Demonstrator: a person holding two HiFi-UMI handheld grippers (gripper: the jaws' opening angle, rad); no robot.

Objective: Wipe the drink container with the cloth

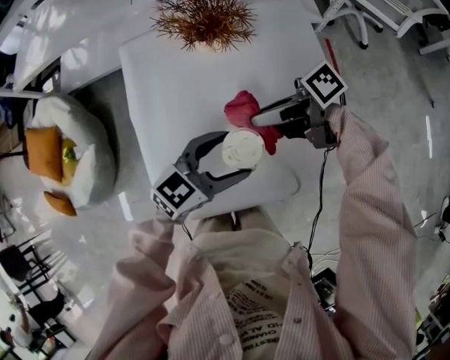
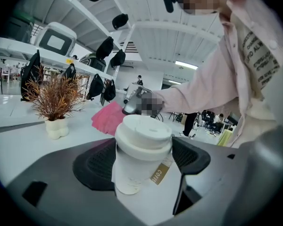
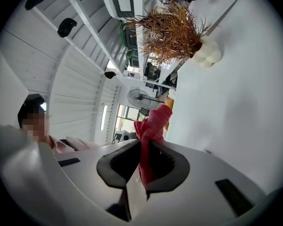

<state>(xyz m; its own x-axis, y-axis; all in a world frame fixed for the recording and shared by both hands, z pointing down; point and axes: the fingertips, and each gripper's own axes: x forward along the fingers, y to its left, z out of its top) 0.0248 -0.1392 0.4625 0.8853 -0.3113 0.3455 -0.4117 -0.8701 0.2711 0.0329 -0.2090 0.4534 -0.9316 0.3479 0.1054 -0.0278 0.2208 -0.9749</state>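
A white paper cup with a white lid [image 1: 242, 148] [image 2: 142, 142] sits between the jaws of my left gripper [image 1: 238, 154] [image 2: 144, 161], which is shut on its sides. The cup leans slightly, and its base is close to the white table [image 1: 172, 88]. My right gripper [image 1: 266, 126] [image 3: 144, 166] is shut on a red-pink cloth [image 1: 246, 111] [image 3: 151, 126] that bunches out past the jaws. In the head view the cloth is just beyond and right of the lid, very near it. The left gripper view shows the cloth [image 2: 110, 118] behind the cup, apart from it.
A dried brown plant in a small white pot [image 1: 204, 13] [image 2: 54, 102] [image 3: 179, 29] stands at the table's far edge. The table's near edge [image 1: 281, 193] runs just under the cup. A white beanbag with orange cushions [image 1: 67, 156] lies on the floor at left.
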